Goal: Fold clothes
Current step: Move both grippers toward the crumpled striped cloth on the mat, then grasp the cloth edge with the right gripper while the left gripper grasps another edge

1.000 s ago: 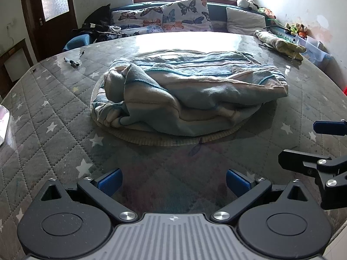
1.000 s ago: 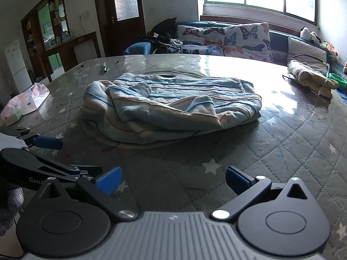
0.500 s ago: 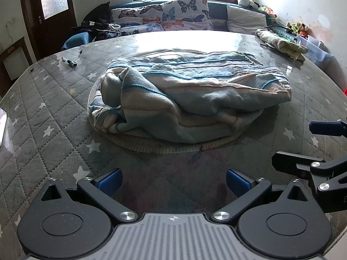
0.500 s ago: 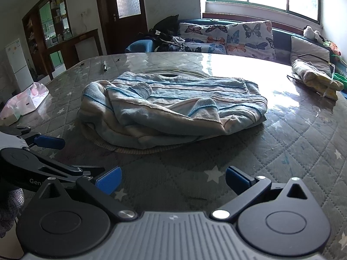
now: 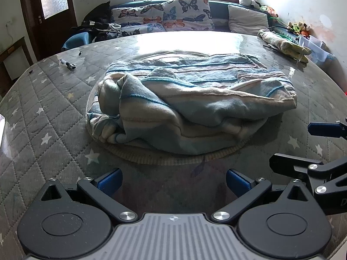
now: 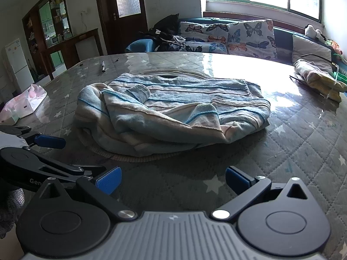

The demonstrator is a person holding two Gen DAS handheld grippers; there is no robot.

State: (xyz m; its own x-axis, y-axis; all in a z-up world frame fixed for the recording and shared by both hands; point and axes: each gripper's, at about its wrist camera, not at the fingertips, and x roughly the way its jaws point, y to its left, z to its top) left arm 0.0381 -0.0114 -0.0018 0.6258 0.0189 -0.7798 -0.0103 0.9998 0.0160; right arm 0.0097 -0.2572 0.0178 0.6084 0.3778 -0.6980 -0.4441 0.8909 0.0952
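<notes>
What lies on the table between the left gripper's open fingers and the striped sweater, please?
Only bare quilted table cover separates the left gripper from the striped sweater, apart from the round mat's rim under the sweater. The left wrist view shows this.

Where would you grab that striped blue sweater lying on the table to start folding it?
Probably the thick folded hem edge of the striped sweater nearest the grippers, coming in low from the front. That edge bulges up off the table, giving something to pinch. The left gripper and right gripper both hover with jaws open, short of the cloth, so each could take one end.
</notes>
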